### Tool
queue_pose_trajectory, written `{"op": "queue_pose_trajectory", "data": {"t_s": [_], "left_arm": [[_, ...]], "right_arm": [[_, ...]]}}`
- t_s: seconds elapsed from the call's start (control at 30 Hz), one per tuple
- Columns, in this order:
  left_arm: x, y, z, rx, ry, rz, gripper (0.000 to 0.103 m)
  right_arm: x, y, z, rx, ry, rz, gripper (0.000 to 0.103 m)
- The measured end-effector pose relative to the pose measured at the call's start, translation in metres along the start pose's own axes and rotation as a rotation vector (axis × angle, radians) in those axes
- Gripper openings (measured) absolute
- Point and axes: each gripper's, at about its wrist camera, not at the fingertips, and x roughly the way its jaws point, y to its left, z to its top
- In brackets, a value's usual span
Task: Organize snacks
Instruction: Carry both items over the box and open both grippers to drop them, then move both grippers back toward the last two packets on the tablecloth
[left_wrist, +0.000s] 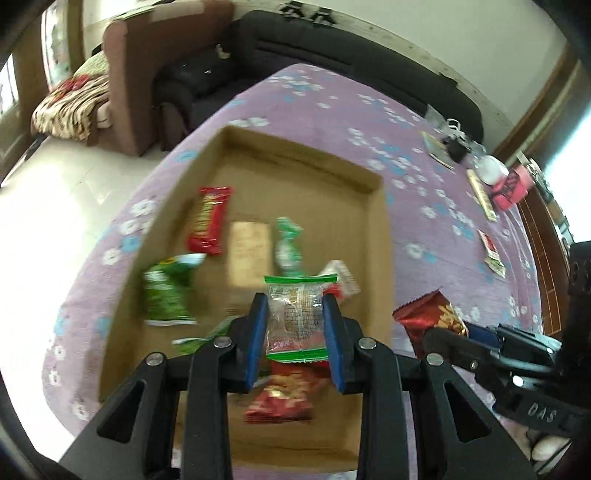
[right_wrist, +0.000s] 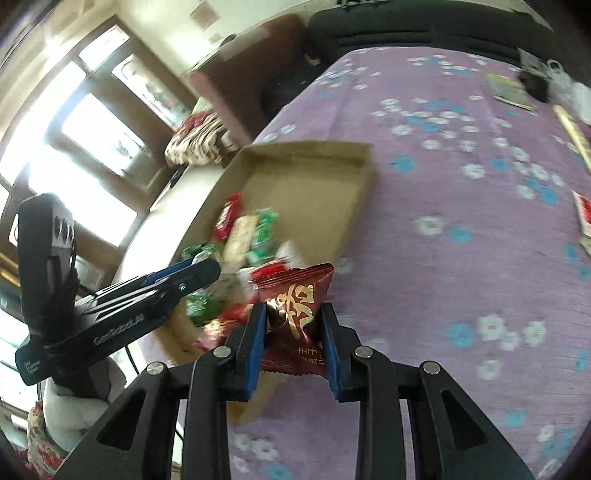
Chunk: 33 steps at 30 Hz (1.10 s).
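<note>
A shallow cardboard box (left_wrist: 306, 166) lies on a purple flowered tablecloth (left_wrist: 424, 206) and holds several snack packets, among them a red bar (left_wrist: 208, 221) and a green bag (left_wrist: 166, 291). My left gripper (left_wrist: 295, 306) hangs over the box, shut on a clear packet with green ends (left_wrist: 295, 317). My right gripper (right_wrist: 293, 314) is shut on a dark red packet with gold lettering (right_wrist: 295, 299), just right of the box's near right wall (right_wrist: 351, 218). In the left wrist view that red packet (left_wrist: 432, 317) and the right gripper's fingers (left_wrist: 480, 332) show beside the box.
More packets (left_wrist: 489, 251) and small items (left_wrist: 480, 192) lie scattered at the far right of the cloth. A black sofa (left_wrist: 332, 55) and a brown armchair (left_wrist: 125, 96) stand behind the table. Pale floor (left_wrist: 55, 192) lies to the left.
</note>
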Motion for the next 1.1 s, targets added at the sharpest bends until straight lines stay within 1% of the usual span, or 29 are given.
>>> {"op": "queue_pose_trajectory", "data": {"t_s": [0.13,0.23,0.4,0.53,0.7,0.8,0.9,0.97,1.0,1.07,1.1], "left_arm": [[0.006,0.021,0.002,-0.015,0.019,0.007,0.032],[0.013,0.031,0.005,-0.012,0.036,0.008,0.032],[0.025,0.042,0.01,-0.007,0.057,-0.005,0.032],[0.031,0.044,0.015,-0.001,0.069,-0.018,0.033],[0.025,0.039,0.019,0.038,0.057,-0.014,0.033],[0.015,0.035,0.022,0.063,0.035,0.006,0.039],[0.005,0.034,0.024,0.069,0.011,0.03,0.049],[-0.001,0.032,0.024,0.08,-0.006,0.055,0.059],[-0.004,0.03,0.024,0.085,-0.011,0.065,0.061],[-0.009,0.027,0.024,0.085,-0.023,0.068,0.069],[-0.011,0.024,0.024,0.086,-0.026,0.072,0.071]], "right_arm": [[0.018,0.024,-0.002,-0.025,0.022,-0.007,0.028],[0.034,0.035,0.001,-0.032,0.041,-0.038,0.028],[0.052,0.036,0.005,-0.02,0.06,-0.103,0.028],[0.064,0.029,0.013,-0.001,0.062,-0.158,0.028],[0.068,0.028,0.021,0.003,0.048,-0.191,0.028],[0.066,0.031,0.023,-0.009,0.041,-0.198,0.031],[0.063,0.035,0.021,-0.022,0.036,-0.19,0.031],[0.06,0.036,0.021,-0.031,0.025,-0.202,0.031],[0.058,0.036,0.02,-0.033,0.019,-0.205,0.031],[0.051,0.035,0.02,-0.029,0.001,-0.212,0.031],[0.046,0.034,0.018,-0.022,-0.011,-0.215,0.031]]}}
